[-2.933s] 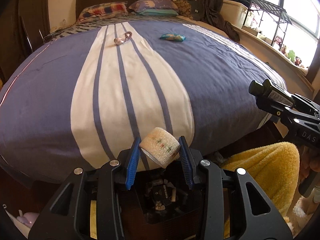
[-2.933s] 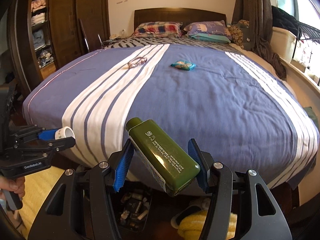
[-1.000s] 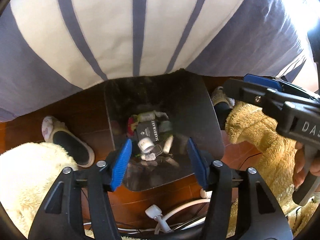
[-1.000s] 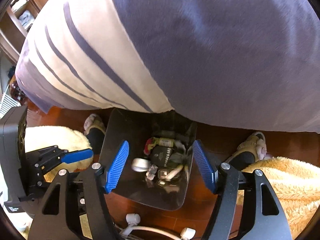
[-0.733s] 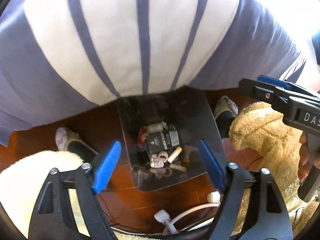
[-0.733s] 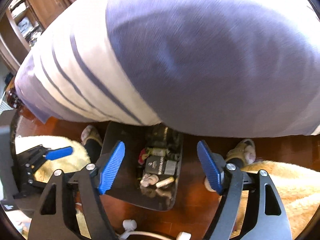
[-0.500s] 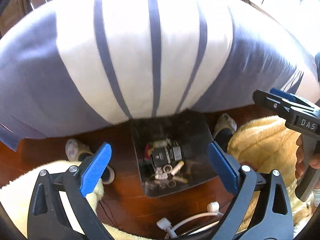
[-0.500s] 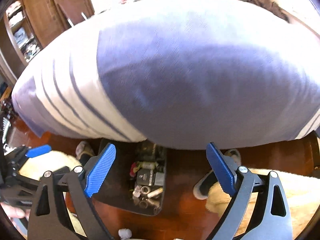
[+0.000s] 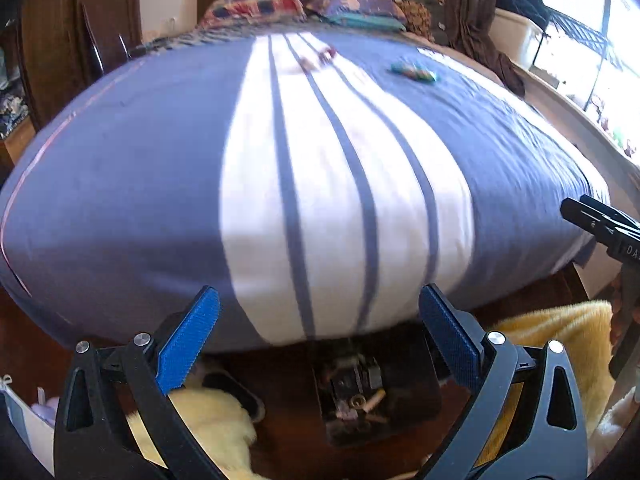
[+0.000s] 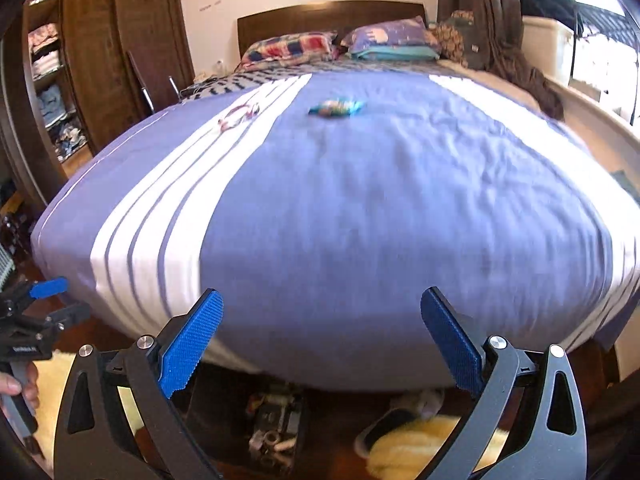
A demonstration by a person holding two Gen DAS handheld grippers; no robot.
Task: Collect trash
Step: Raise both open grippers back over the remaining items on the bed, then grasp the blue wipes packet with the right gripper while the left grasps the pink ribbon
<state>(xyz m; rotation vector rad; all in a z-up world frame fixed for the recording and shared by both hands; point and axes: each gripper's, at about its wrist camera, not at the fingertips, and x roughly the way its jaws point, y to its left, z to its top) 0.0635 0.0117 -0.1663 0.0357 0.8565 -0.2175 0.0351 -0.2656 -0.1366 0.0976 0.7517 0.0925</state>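
A dark trash bin [image 9: 416, 396] stands on the floor at the foot of the bed, with several discarded items inside; it also shows low in the right wrist view [image 10: 224, 412]. Far up the blue-and-white striped bed [image 9: 120, 160] lie a teal wrapper [image 9: 414, 72] [image 10: 336, 108] and a pinkish ring-shaped scrap [image 9: 316, 60] [image 10: 238, 116]. My left gripper [image 9: 319, 300] is open and empty above the bed's foot. The jaws of my right gripper [image 10: 322, 300] are opening, with nothing between them. Both grippers are far from the two items on the bed.
A slipper [image 9: 232, 392] and yellow fleece clothing [image 9: 560, 328] flank the bin on the wooden floor. Another slipper [image 10: 384, 432] lies right of the bin. Pillows [image 10: 288, 48] line the headboard, wardrobe shelves [image 10: 48, 80] stand left, and a window ledge runs right.
Both grippers let their items, a tape roll and a green bottle, drop into the bin. They then opened wide, rose and tilted up from the bin toward the bed.
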